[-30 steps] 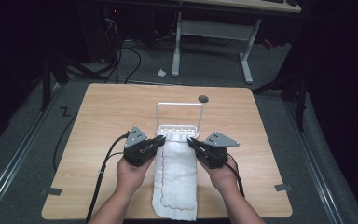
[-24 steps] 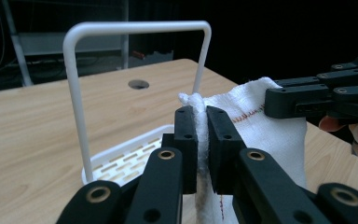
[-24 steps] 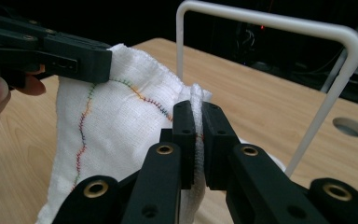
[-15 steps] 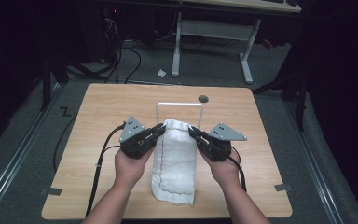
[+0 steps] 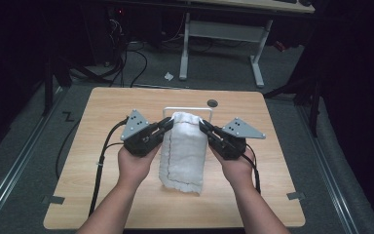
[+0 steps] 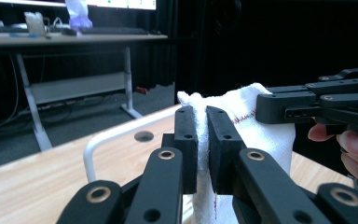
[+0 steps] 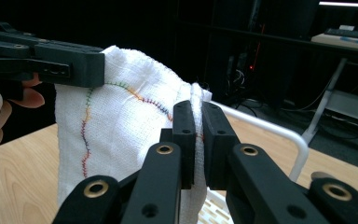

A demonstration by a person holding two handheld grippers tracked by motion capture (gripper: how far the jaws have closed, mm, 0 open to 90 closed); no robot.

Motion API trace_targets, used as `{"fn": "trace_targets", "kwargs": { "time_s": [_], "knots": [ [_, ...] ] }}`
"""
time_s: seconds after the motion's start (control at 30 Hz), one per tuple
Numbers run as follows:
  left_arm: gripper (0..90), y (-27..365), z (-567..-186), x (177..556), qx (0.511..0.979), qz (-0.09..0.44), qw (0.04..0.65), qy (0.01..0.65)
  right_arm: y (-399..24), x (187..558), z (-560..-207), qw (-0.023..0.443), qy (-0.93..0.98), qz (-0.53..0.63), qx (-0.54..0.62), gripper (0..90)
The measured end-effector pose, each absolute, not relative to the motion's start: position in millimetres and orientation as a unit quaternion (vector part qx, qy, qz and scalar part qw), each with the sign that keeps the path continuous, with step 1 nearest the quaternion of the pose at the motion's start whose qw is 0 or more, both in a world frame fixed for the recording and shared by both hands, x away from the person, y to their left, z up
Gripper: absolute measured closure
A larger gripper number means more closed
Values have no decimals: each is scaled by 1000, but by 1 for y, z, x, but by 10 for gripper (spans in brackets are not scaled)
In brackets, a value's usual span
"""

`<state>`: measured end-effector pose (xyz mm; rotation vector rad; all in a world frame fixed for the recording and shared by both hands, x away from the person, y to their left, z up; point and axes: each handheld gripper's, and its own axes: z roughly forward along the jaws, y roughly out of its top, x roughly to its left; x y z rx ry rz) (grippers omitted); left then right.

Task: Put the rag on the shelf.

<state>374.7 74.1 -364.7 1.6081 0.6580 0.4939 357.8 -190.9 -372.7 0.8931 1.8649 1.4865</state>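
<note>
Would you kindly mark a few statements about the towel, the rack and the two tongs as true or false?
1. Both the left tongs and the right tongs are shut on the white towel. True.
2. The towel lies flat on the table. False: its top edge is raised and it hangs down.
3. A white wire rack stands behind the towel. True.
4. The towel's edge stitching is plain black. False: it is multicoloured.

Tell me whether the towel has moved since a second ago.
Yes. The towel, pinched by both grippers, has been lifted off the table; its top edge now reaches the white rack's top bar.
</note>
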Motion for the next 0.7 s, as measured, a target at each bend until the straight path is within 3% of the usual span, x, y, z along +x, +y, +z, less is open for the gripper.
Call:
{"fn": "trace_targets", "kwargs": {
  "time_s": [0.23, 0.7],
  "knots": [
    [837, 72, -346, 379, 697, 239, 619, 272, -194, 361, -358, 309, 696, 559, 329, 854],
    [837, 67, -337, 393, 700, 232, 619, 271, -204, 370, -339, 316, 683, 564, 339, 855]
  ]
}}
